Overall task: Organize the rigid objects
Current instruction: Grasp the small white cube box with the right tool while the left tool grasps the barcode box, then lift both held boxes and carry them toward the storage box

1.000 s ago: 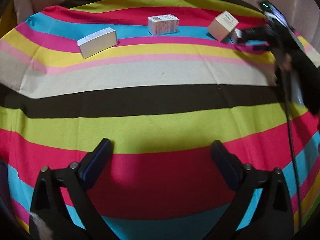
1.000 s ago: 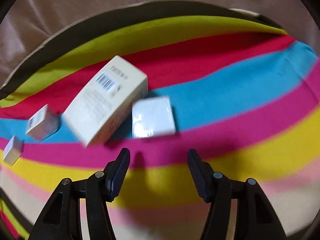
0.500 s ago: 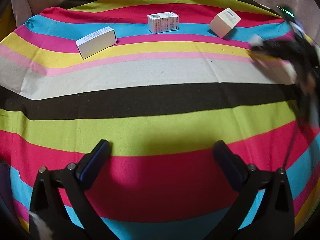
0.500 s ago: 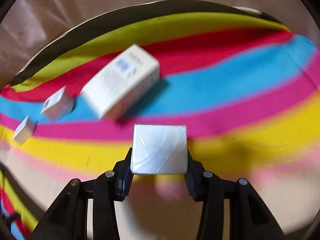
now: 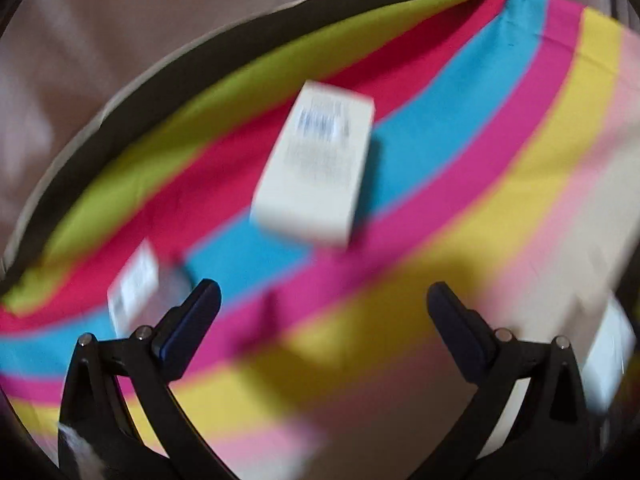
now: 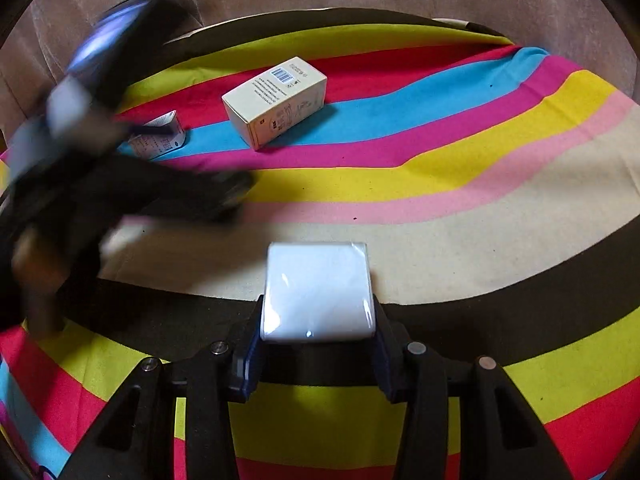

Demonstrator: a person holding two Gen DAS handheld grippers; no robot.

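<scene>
Two grippers at work over a striped cloth (image 6: 500,152). Right gripper (image 6: 318,344) clamped on a small white wrapped box (image 6: 318,290), pads pressed to both side faces, box held level above the beige and black stripes at about six o'clock in the right wrist view. Left gripper (image 5: 322,314) spread wide with nothing between the fingers, aimed toward a cream barcode box (image 5: 316,164) lying at twelve o'clock from the jaws, across the red and blue stripes — heavily blurred, so exact tilt and distance hard to judge. Same cream barcode box (image 6: 276,100) sharp in the right wrist view at eleven o'clock, flat on the cloth, with a smaller printed box (image 6: 160,142) near it at ten o'clock, partly hidden behind the smeared dark shape of the left gripper (image 6: 236,192). Probably mid-carry for the white box, with an approach beginning on the cream one.

Best done slowly: keep the wrapped box level and firmly pinched — film likely slippery — and set down square beside the others, not on an edge. For the cream box, line the open fingers up across the narrow width, descend straight, and close only once both pads bracket the side faces, so as not to nudge the small neighbour.
</scene>
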